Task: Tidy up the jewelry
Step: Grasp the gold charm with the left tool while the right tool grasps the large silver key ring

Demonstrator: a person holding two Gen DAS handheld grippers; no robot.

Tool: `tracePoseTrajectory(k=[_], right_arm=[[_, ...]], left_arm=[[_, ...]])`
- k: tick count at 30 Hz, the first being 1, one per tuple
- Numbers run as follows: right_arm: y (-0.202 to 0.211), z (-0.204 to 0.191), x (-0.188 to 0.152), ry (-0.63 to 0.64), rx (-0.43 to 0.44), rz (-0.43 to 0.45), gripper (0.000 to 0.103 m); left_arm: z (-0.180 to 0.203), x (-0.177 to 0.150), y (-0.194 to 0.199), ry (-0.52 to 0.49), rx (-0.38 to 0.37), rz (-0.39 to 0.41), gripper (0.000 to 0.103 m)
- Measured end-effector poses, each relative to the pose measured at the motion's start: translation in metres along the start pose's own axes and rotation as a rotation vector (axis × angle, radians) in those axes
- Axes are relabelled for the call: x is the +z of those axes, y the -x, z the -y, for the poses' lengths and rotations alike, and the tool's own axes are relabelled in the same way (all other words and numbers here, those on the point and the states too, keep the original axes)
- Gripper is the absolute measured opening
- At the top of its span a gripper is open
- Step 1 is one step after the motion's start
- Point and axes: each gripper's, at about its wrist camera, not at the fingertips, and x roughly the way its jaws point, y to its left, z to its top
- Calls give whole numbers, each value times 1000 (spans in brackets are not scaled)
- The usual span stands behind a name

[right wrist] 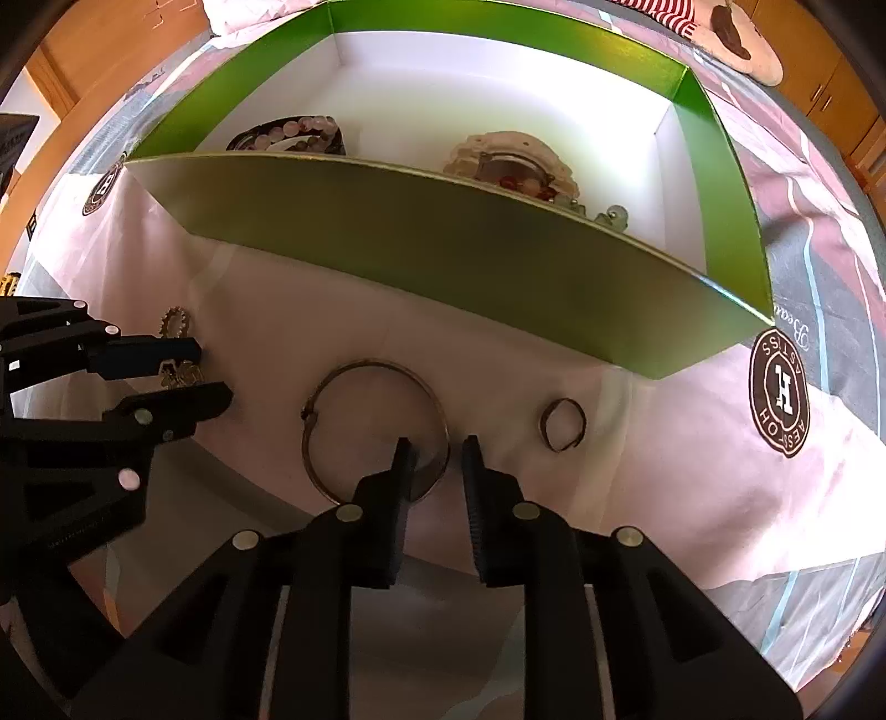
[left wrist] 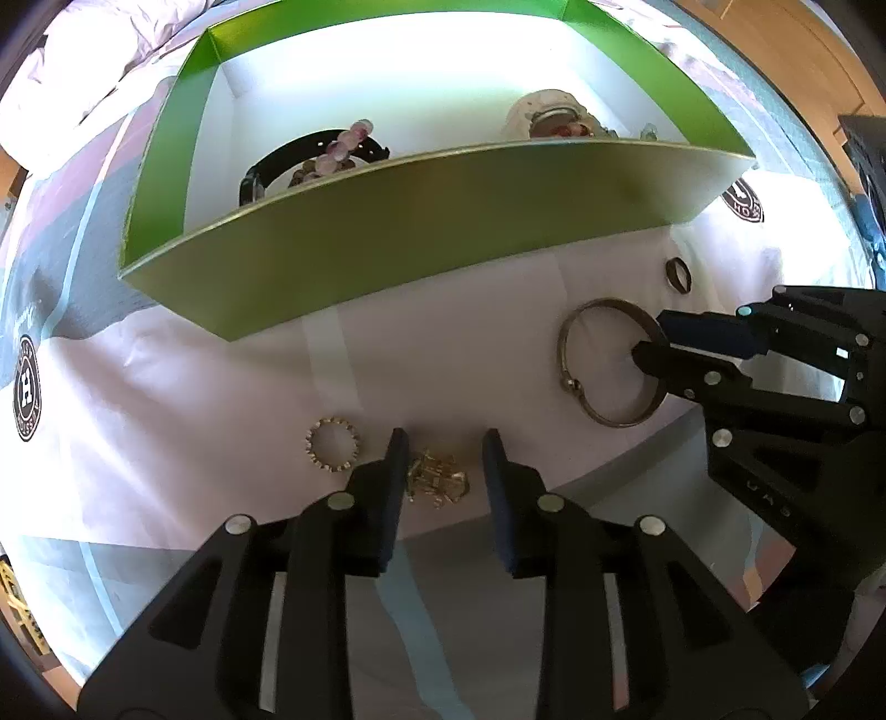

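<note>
A green box (left wrist: 421,232) with a white inside lies on the cloth and holds beaded bracelets (left wrist: 332,155) and a pale bracelet pile (left wrist: 554,119). My left gripper (left wrist: 443,448) is open, its fingers on either side of a small gold chain piece (left wrist: 437,479). A toothed gold ring (left wrist: 333,444) lies just left of it. My right gripper (right wrist: 434,451) is open, straddling the rim of a thin metal bangle (right wrist: 371,426). A small dark ring (right wrist: 563,425) lies to the right of it. The box (right wrist: 470,249) also shows in the right wrist view.
The cloth (left wrist: 194,399) is pale with round brown logo prints (right wrist: 779,400). Wooden furniture (right wrist: 830,83) stands behind the box. A striped soft item (right wrist: 720,27) lies beyond the box's far right corner.
</note>
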Motion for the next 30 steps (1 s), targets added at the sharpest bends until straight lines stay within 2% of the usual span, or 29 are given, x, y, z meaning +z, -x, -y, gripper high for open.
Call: tracePoseTrajectory(k=[4, 8, 16, 18, 19, 23, 27, 30], right_arm=[[1, -4, 2, -18, 12, 2, 23], [2, -4, 3, -17, 11, 10, 34], [8, -18, 5, 2, -18, 33, 34], [9, -22, 5, 12, -20, 36, 27], [6, -19, 4, 17, -15, 36, 19], [7, -19, 2, 27, -9, 46, 6], [17, -22, 3, 21, 4, 84, 4], [19, -10, 4, 18, 13, 130, 4]], left_arm=[[1, 0, 0, -5, 6, -1, 30], [3, -1, 1, -11, 16, 1, 31], [6, -2, 3, -19, 31, 13, 28], [6, -1, 3, -19, 34, 15, 20], [6, -1, 4, -19, 34, 17, 20], [6, -1, 13, -17, 42, 54, 20], [7, 0, 30, -22, 87, 125, 19], [8, 0, 43, -24, 93, 183, 20]])
